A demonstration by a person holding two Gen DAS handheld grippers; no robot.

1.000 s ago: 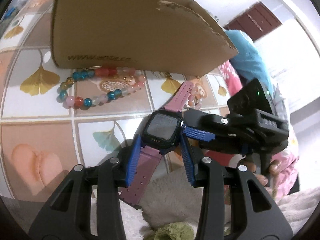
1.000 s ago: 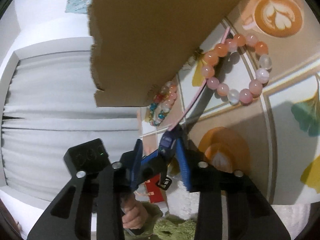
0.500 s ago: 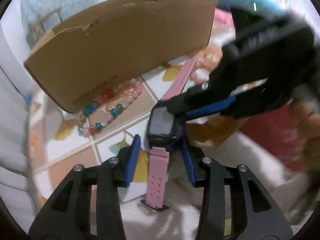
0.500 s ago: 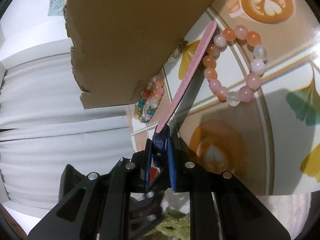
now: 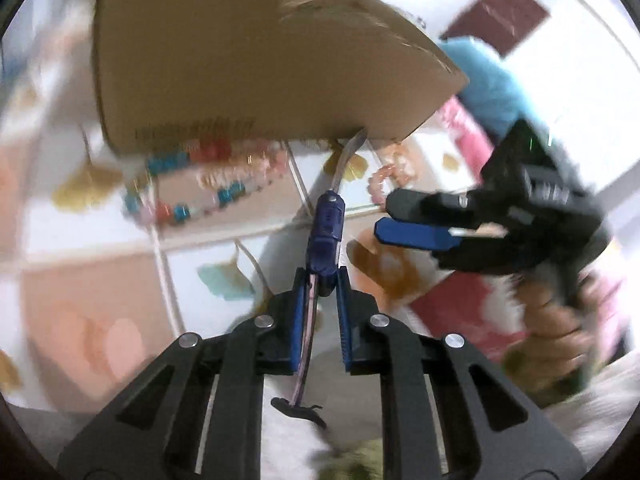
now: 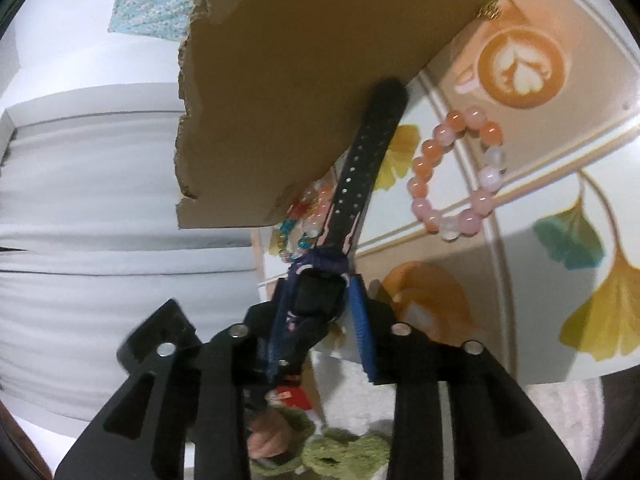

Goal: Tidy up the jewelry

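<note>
A pink-strapped watch (image 5: 325, 236) with a dark blue case hangs edge-on in the left wrist view. My left gripper (image 5: 324, 284) is closing, and its blue pads pinch the case and strap. My right gripper (image 5: 386, 218) is opening and stands just right of the watch, apart from it. In the right wrist view the watch's back (image 6: 318, 300) shows between the parted jaws of the right gripper (image 6: 318, 290), and the strap (image 6: 368, 140) runs up to the cardboard (image 6: 320, 80). A multicoloured bead bracelet (image 5: 192, 196) and a pink-orange one (image 6: 456, 172) lie on the table.
A torn cardboard sheet (image 5: 248, 64) stands over the far side of the patterned tablecloth (image 6: 560, 160). A hand (image 5: 552, 320) holds the right gripper's handle. A green plush thing (image 6: 344, 456) lies below the table's near edge.
The left jaws have narrowed onto the watch, which now shows edge-on. The right jaws, shut on the watch half a second ago, have parted and drawn off to the side.
</note>
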